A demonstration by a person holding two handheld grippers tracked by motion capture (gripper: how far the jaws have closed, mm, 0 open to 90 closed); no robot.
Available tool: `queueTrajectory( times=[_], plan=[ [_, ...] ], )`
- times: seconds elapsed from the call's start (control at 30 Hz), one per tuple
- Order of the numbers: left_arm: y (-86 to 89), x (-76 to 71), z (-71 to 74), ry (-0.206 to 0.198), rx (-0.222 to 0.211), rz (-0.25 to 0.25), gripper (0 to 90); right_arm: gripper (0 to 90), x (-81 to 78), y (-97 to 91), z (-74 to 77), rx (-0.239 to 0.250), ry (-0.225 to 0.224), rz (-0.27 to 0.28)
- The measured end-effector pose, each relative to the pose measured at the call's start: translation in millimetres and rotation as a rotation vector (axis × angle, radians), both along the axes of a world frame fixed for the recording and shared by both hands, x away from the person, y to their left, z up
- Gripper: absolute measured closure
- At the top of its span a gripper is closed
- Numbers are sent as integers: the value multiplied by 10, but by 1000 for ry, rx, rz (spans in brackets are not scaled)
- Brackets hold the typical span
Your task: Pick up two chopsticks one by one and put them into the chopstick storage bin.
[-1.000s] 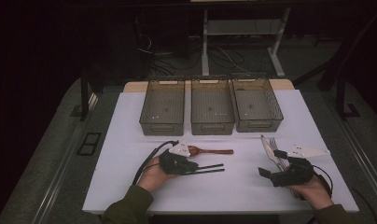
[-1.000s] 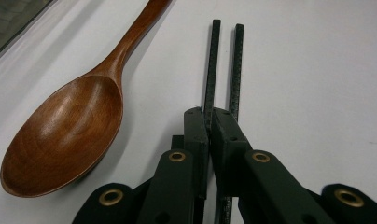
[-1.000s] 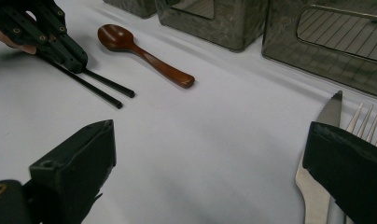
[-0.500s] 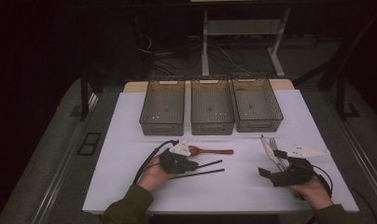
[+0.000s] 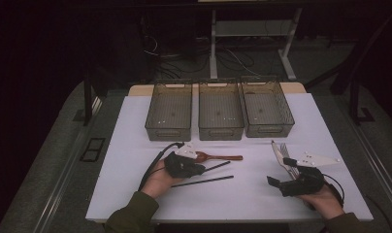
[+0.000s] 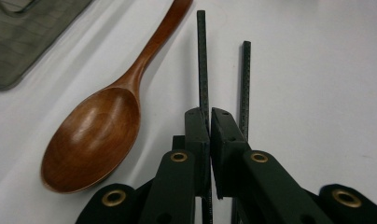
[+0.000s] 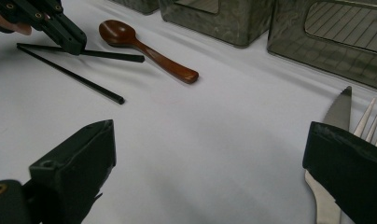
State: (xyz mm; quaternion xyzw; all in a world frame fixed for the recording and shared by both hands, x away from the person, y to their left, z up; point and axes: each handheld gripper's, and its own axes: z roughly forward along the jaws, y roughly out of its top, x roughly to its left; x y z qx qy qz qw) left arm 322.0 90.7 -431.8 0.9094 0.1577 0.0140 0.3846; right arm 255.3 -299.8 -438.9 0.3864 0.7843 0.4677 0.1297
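Note:
My left gripper (image 5: pixel 201 169) (image 6: pixel 210 114) lies low over the white table, shut on a black chopstick (image 5: pixel 218 166) (image 6: pixel 201 56) that runs out ahead between its jaws. A second black chopstick (image 5: pixel 204 181) (image 6: pixel 245 79) lies on the table just beside the right jaw. A brown wooden spoon (image 5: pixel 218 157) (image 6: pixel 98 135) lies to the other side, bowl near the gripper. My right gripper (image 5: pixel 281 171) (image 7: pixel 210 135) rests at the right, open wide with nothing between its jaws. From there the left gripper (image 7: pixel 74 42) shows far off, on its chopstick (image 7: pixel 112 55).
Three grey mesh bins (image 5: pixel 167 132) (image 5: pixel 220 132) (image 5: pixel 269 130) stand in a row at the back of the table (image 5: pixel 131 145). A knife (image 5: pixel 277 153) (image 7: pixel 338 112) and a fork (image 5: pixel 286 150) (image 7: pixel 368 121) lie next to the right gripper's far jaw.
The chopstick in my left gripper has swung away from the other one, so the two now spread apart at their far ends. The right gripper has stayed still.

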Motion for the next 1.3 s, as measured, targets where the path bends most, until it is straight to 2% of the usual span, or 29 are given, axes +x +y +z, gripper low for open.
queueTrajectory(
  times=[0.2,0.5,0.83,1.03,1.3],
  plan=[
    [21,-7,67,1,-4,9,852,21,1,22,-29,0,4,5],
    [83,-7,217,3,-35,43,854,21,4,25,-28,0,3,4],
    [114,24,368,-16,-51,67,855,21,7,27,-32,-2,4,3],
    [142,104,516,-34,-70,96,855,21,8,25,-32,-1,4,2],
    [128,207,642,-32,-62,127,855,21,3,22,-27,2,8,4]
  ],
)
